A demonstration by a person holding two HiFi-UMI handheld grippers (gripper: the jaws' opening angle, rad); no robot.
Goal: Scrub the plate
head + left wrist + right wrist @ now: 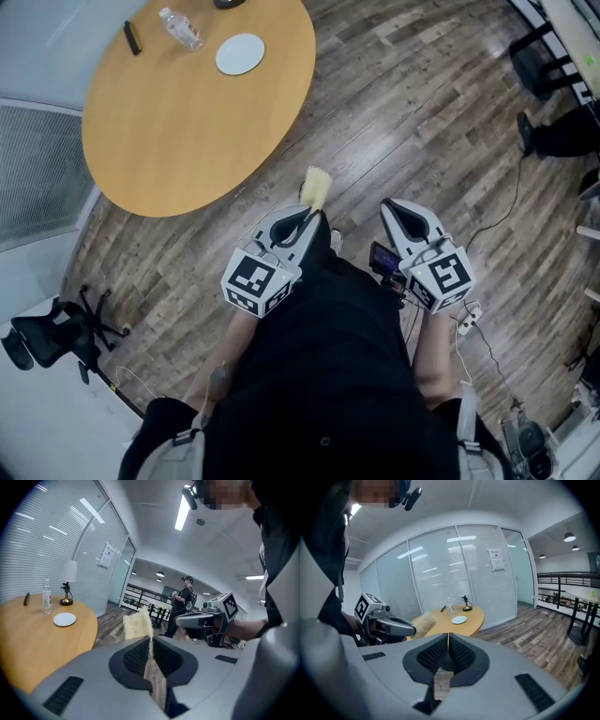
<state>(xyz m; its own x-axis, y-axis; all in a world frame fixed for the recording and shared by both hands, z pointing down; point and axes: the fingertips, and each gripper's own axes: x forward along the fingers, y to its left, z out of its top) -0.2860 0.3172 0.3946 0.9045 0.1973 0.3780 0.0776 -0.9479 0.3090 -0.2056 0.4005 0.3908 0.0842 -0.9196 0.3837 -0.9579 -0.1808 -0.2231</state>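
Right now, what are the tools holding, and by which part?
The left tool pinches the yellow sponge by its lower edge; the right tool holds nothing.

Plate (240,53): small, round, white, empty, lying flat on the round wooden table (187,122), toward 1 o'clock from the tabletop's centre in the head view. Scrub pad (316,187): pale yellow, coarse-fibred, standing on edge and clamped by its lower part between the jaws of the left gripper (309,217). It is off the table, well apart from the plate, at the plate's 5 o'clock.
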